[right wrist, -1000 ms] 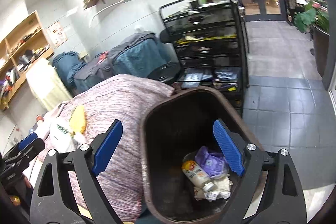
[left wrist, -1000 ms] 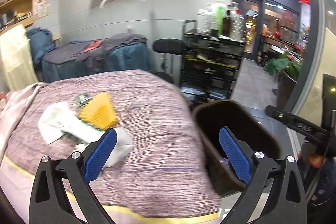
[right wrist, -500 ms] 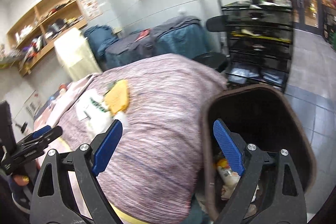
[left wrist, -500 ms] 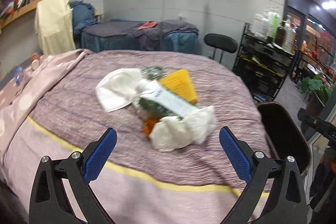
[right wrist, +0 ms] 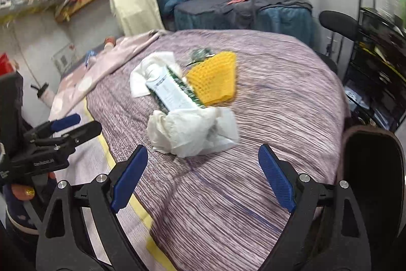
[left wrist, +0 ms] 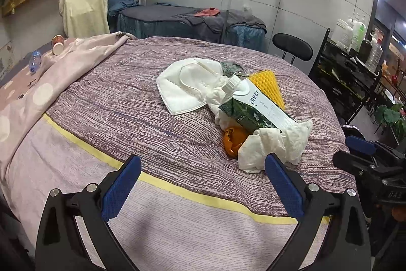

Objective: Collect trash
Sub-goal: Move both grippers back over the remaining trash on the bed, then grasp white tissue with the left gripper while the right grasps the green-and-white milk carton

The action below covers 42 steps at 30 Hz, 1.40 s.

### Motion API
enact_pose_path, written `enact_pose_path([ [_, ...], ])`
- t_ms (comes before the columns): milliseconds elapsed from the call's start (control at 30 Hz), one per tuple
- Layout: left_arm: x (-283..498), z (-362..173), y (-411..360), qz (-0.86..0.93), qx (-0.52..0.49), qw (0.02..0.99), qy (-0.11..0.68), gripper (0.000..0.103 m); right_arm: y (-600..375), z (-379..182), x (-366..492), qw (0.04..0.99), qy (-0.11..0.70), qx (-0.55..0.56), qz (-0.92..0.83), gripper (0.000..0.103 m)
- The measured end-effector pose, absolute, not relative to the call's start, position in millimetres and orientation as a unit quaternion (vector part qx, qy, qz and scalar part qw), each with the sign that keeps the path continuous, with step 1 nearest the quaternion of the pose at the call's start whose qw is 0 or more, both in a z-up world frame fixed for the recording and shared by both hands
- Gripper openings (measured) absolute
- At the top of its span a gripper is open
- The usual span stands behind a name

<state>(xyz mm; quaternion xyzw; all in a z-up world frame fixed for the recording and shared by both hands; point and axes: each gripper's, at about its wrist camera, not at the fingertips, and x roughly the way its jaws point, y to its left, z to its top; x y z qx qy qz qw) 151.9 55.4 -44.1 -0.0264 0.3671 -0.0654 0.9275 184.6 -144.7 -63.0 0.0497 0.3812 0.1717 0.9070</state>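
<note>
both tongs empty: our left tongs [left wrist: 201,184] and right tongs [right wrist: 203,175] gape wide, short of the trash pile. still on the bed [left wrist: 127,118]: mask [left wrist: 182,88], carton [left wrist: 253,106], crumpled tissue [left wrist: 276,144], orange peel [left wrist: 232,140], yellow foam net [right wrist: 215,75]. bin [right wrist: 373,169] at right; contents unseen. we judge most collecting remains.

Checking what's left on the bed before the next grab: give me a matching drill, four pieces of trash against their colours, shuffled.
Things:
1. face mask
2. drink carton
3. foam net sleeve
4. fruit peel

Colours:
A. orange
B. green and white
C. plain white
D. yellow

Pairs: 1-C, 2-B, 3-D, 4-A
</note>
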Motion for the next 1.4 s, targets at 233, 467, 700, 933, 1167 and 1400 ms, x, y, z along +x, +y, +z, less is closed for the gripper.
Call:
enact_pose_path([
  [233,158,-50,51,-0.081,-0.013,0.923,0.376,0.096,-112,-81,228,0.892,0.420,0.003,0.168,0.083],
  [467,163,-56,47,-0.093,-0.005,0.918,0.384,0.096,-116,-94,241,0.881,0.438,0.031,0.176,0.024],
  [700,170,-56,44,-0.098,0.001,0.918,0.385,0.096,-141,-79,216,0.899,0.403,0.053,0.162,0.009],
  [933,178,-58,32,-0.119,0.003,0.911,0.394,0.096,-173,-67,195,0.912,0.378,0.070,0.141,0.004],
  [1167,197,-73,-15,-0.175,0.079,0.883,0.429,0.094,-185,-65,190,0.915,0.367,0.094,0.140,0.004],
  [1400,214,-89,-45,-0.214,0.135,0.854,0.455,0.047,-188,-69,194,0.912,0.375,0.101,0.133,0.009],
])
